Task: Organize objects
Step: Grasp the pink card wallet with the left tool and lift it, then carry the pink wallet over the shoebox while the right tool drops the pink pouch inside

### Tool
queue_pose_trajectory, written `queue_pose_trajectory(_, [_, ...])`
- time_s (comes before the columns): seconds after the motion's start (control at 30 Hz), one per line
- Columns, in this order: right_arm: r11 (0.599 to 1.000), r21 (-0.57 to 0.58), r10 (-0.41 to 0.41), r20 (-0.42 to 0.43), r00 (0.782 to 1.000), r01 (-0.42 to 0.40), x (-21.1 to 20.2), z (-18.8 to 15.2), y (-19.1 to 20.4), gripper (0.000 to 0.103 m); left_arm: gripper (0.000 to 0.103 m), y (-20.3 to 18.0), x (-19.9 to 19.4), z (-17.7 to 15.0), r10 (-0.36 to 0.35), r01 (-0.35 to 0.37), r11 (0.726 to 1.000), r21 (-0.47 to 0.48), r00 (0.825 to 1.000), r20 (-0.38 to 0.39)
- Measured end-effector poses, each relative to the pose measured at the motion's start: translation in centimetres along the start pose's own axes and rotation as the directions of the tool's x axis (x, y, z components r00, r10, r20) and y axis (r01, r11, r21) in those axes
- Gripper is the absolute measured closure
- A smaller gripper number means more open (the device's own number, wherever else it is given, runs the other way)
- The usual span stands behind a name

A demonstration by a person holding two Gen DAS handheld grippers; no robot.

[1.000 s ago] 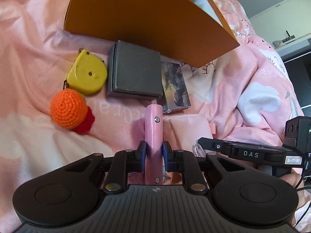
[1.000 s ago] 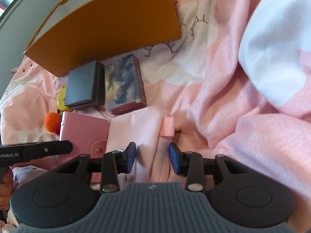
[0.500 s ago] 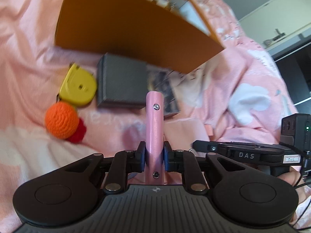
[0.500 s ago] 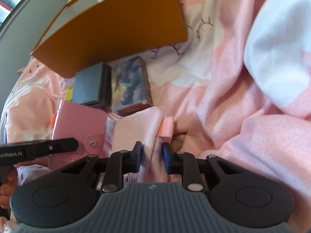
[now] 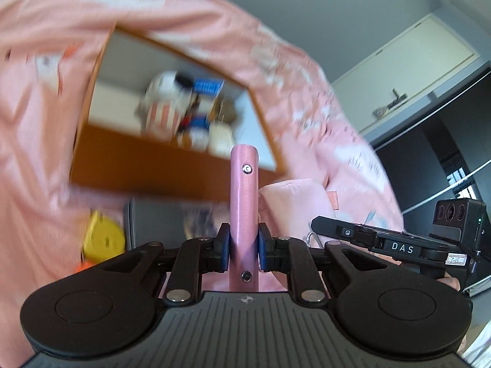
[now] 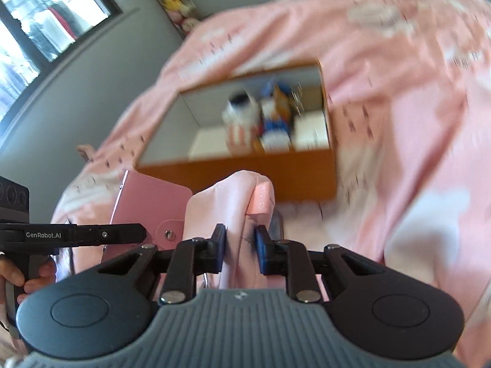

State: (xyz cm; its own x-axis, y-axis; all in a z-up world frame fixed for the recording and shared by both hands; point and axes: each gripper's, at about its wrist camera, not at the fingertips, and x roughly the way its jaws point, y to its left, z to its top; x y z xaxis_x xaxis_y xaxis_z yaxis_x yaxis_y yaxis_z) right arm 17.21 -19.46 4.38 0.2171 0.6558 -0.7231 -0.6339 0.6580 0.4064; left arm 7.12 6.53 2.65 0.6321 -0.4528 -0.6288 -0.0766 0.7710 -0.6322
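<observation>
My left gripper is shut on a pink snap wallet, held upright and edge-on above the bed; the wallet also shows in the right wrist view. My right gripper is shut on a pale pink fabric pouch, lifted too; the pouch shows in the left wrist view. Ahead stands an open orange box with several items inside. Both views are blurred by motion.
On the pink blanket in front of the box lie a yellow tape measure, a dark grey case and a bit of an orange crochet ball. A window is at the left, cabinets at the right.
Both grippers have risen and tilted up, so the box interior now shows. My right gripper closed on the pouch and lifted it. The wallet stays in my left gripper.
</observation>
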Motion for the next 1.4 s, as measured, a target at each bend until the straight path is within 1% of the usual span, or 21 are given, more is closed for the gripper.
queue_pose_trajectory(0.1, [1.000, -0.025, 0.007, 0.049, 0.999, -0.006, -0.2, 3.0, 0.5, 0.081, 0.084, -0.5, -0.4, 2.3, -0.002, 0.001, 1.000, 0.013, 0.999, 0.042])
queue_pose_trajectory(0.23, [0.999, -0.041, 0.027, 0.098, 0.995, -0.024, -0.2, 6.4, 0.8, 0.081, 0.084, -0.8, -0.5, 5.5, 0.018, -0.021, 0.999, 0.034, 0.995, 0.095])
queue_pose_trajectory(0.3, [0.999, -0.039, 0.043, 0.118, 0.992, -0.038, -0.2, 7.9, 0.8, 0.081, 0.084, -0.7, -0.2, 7.0, 0.026, -0.030, 0.999, 0.029, 0.992, 0.120])
queue_pose_trajectory(0.4, [0.998, -0.031, 0.053, 0.136, 0.989, -0.049, 0.8, 10.3, 0.8, 0.081, 0.084, 0.1, 0.3, 8.8, 0.041, -0.044, 0.999, 0.015, 0.989, 0.144])
queue_pose_trajectory(0.47, [0.998, -0.023, 0.066, 0.138, 0.988, -0.063, 1.9, 11.6, 0.8, 0.081, 0.084, 0.6, 0.8, 9.8, 0.072, -0.074, 0.997, 0.013, 0.986, 0.152])
queue_pose_trajectory(0.6, [0.998, -0.016, 0.064, 0.142, 0.988, -0.062, 4.9, 13.2, 1.1, 0.081, 0.084, 1.9, 2.0, 11.5, 0.170, -0.174, 0.985, 0.020, 0.975, 0.144])
queue_pose_trajectory(0.67, [0.996, 0.013, 0.087, 0.120, 0.989, -0.089, 7.0, 13.7, 1.1, 0.081, 0.084, 2.4, 2.6, 12.2, 0.229, -0.237, 0.971, 0.036, 0.962, 0.146])
queue_pose_trajectory(0.73, [0.990, 0.056, 0.126, 0.086, 0.988, -0.131, 9.5, 14.0, 0.9, 0.081, 0.084, 2.7, 2.8, 12.6, 0.295, -0.309, 0.949, 0.067, 0.941, 0.163])
queue_pose_trajectory(0.77, [0.986, 0.077, 0.142, 0.069, 0.987, -0.147, 10.8, 14.1, 0.8, 0.081, 0.084, 2.8, 2.9, 12.8, 0.316, -0.332, 0.940, 0.076, 0.934, 0.168])
queue_pose_trajectory(0.87, [0.974, 0.140, 0.177, 0.019, 0.984, -0.178, 14.4, 14.3, 0.7, 0.081, 0.084, 3.4, 2.9, 13.5, 0.345, -0.364, 0.928, 0.083, 0.922, 0.177])
queue_pose_trajectory(0.93, [0.967, 0.174, 0.190, 0.004, 0.982, -0.188, 16.4, 14.5, 0.6, 0.081, 0.084, 3.7, 2.7, 13.8, 0.359, -0.380, 0.920, 0.089, 0.913, 0.194])
queue_pose_trajectory(1.03, [0.963, 0.200, 0.189, -0.015, 0.982, -0.182, 19.2, 14.8, 0.9, 0.081, 0.084, 4.0, 2.5, 14.5, 0.375, -0.402, 0.911, 0.091, 0.899, 0.225])
queue_pose_trajectory(1.1, [0.961, 0.217, 0.182, -0.031, 0.983, -0.171, 20.9, 15.0, 1.3, 0.081, 0.084, 4.1, 2.6, 15.0, 0.379, -0.409, 0.908, 0.094, 0.895, 0.235])
queue_pose_trajectory(1.2, [0.960, 0.238, 0.162, -0.051, 0.986, -0.145, 23.3, 15.2, 1.7, 0.081, 0.084, 4.8, 3.2, 15.8, 0.381, -0.410, 0.907, 0.094, 0.895, 0.230])
queue_pose_trajectory(1.3, [0.960, 0.255, 0.135, -0.072, 0.988, -0.112, 25.4, 15.4, 2.0, 0.081, 0.084, 5.6, 3.7, 16.3, 0.391, -0.420, 0.903, 0.094, 0.892, 0.225])
queue_pose_trajectory(1.4, [0.961, 0.264, 0.109, -0.103, 0.989, -0.079, 27.5, 15.7, 2.2, 0.081, 0.084, 6.3, 3.9, 16.6, 0.387, -0.413, 0.906, 0.088, 0.895, 0.220])
